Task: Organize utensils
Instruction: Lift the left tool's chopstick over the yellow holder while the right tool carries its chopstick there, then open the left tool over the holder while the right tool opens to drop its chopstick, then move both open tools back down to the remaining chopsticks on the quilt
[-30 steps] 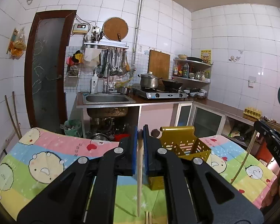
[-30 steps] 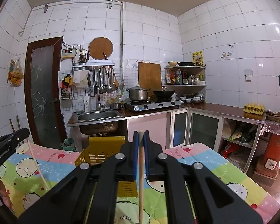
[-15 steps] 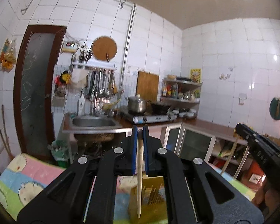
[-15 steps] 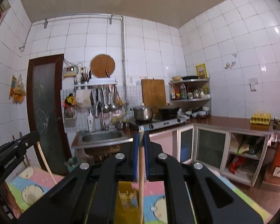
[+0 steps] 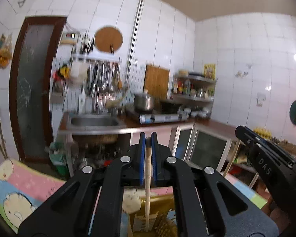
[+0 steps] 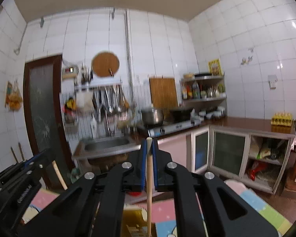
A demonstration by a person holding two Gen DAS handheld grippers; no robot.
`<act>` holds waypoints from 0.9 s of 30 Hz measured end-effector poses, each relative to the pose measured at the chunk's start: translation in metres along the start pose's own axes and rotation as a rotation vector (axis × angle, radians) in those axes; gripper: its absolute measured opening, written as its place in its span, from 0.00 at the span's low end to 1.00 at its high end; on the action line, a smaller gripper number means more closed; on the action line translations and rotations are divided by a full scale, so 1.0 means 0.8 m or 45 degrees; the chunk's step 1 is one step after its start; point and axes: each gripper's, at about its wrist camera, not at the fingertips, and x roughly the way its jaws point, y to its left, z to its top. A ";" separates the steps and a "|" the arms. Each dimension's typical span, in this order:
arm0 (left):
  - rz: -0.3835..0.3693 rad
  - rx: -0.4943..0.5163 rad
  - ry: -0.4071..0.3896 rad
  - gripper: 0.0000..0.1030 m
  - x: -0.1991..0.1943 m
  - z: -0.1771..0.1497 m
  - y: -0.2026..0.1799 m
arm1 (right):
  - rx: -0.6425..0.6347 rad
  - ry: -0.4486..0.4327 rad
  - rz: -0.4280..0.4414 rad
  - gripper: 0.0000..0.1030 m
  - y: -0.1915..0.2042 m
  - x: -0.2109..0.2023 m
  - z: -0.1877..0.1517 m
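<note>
My left gripper (image 5: 148,138) is shut on a wooden chopstick (image 5: 147,181) that hangs straight down from its blue pads. The stick's lower end sits over or inside the yellow slotted utensil basket (image 5: 157,217) at the bottom of the left wrist view; I cannot tell which. My right gripper (image 6: 149,144) is shut on a second wooden chopstick (image 6: 149,189), also hanging down beside the same yellow basket (image 6: 132,221). Each gripper shows in the other's view: the right one (image 5: 266,158) at the right edge, the left one (image 6: 19,177) at the left edge, each with its stick.
The basket stands on a pastel cartoon-print table cover (image 5: 19,193). Beyond it are a steel sink (image 5: 94,121), a stove with a pot (image 5: 144,102), a dark door (image 5: 33,86), glass-front cabinets (image 6: 227,152) and an egg tray (image 6: 282,118).
Both grippers have risen and moved forward with their chopsticks. The table cover and basket have slid down to the bottom of both views, and the kitchen counter looks nearer.
</note>
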 end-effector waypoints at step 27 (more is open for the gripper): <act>0.171 0.019 0.153 0.95 -0.100 -0.026 0.092 | -0.009 0.340 -0.114 0.61 -0.050 -0.096 -0.067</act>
